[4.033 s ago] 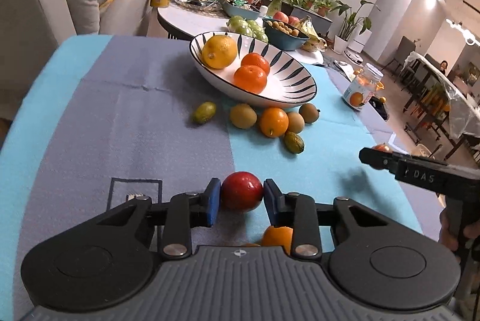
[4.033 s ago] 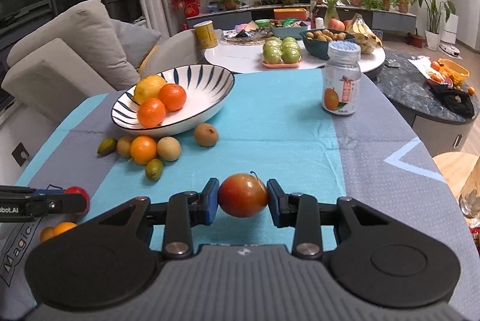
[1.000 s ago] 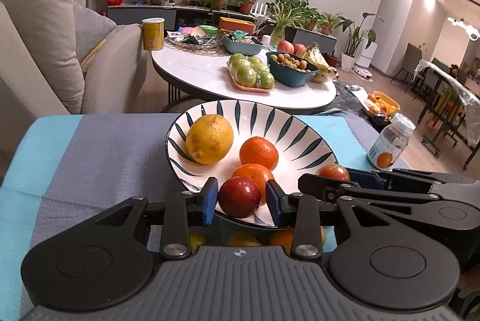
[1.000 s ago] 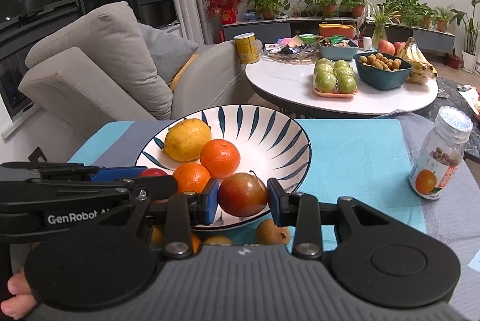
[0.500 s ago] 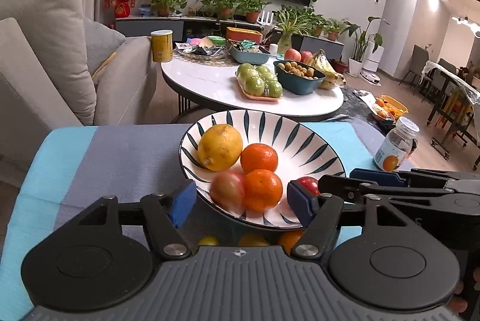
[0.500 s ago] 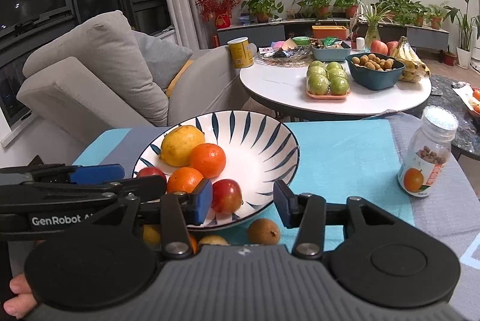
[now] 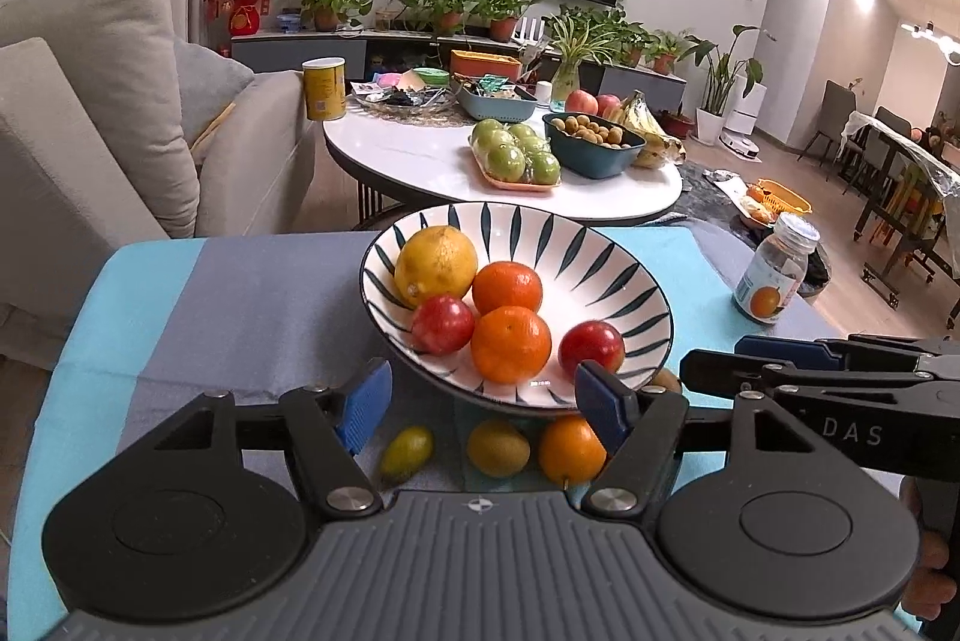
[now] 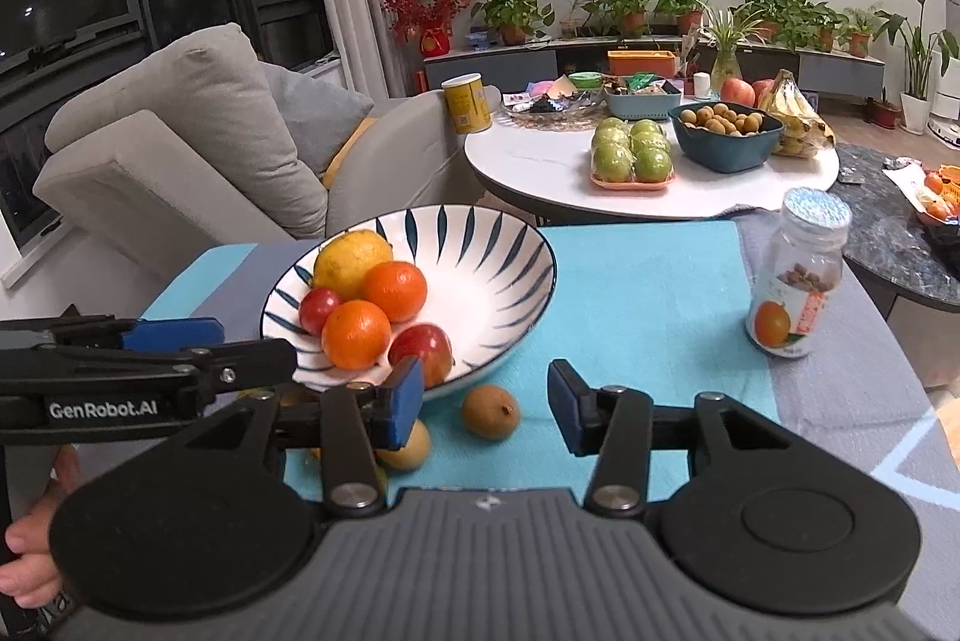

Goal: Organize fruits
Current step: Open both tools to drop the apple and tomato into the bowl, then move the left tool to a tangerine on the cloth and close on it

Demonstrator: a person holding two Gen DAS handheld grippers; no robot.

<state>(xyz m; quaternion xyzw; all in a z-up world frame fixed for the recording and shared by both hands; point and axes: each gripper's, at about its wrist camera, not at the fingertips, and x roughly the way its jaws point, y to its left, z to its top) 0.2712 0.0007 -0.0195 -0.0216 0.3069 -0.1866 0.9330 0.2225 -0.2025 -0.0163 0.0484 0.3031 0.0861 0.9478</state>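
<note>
Both the left gripper (image 7: 483, 404) and right gripper (image 8: 483, 404) stand open and empty before the striped bowl (image 7: 606, 245), which holds a lemon (image 7: 436, 264), two oranges (image 7: 507, 286) and two red fruits (image 7: 443, 324); smaller fruits (image 7: 498, 448) lie on the tabletop (image 7: 252, 299).

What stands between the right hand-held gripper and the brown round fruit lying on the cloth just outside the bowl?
Nothing visible. The brown fruit lies on bare turquoise cloth just ahead of the right hand-held gripper, whose jaws stand open and empty. The striped bowl sits beside it, not in the path.
</note>
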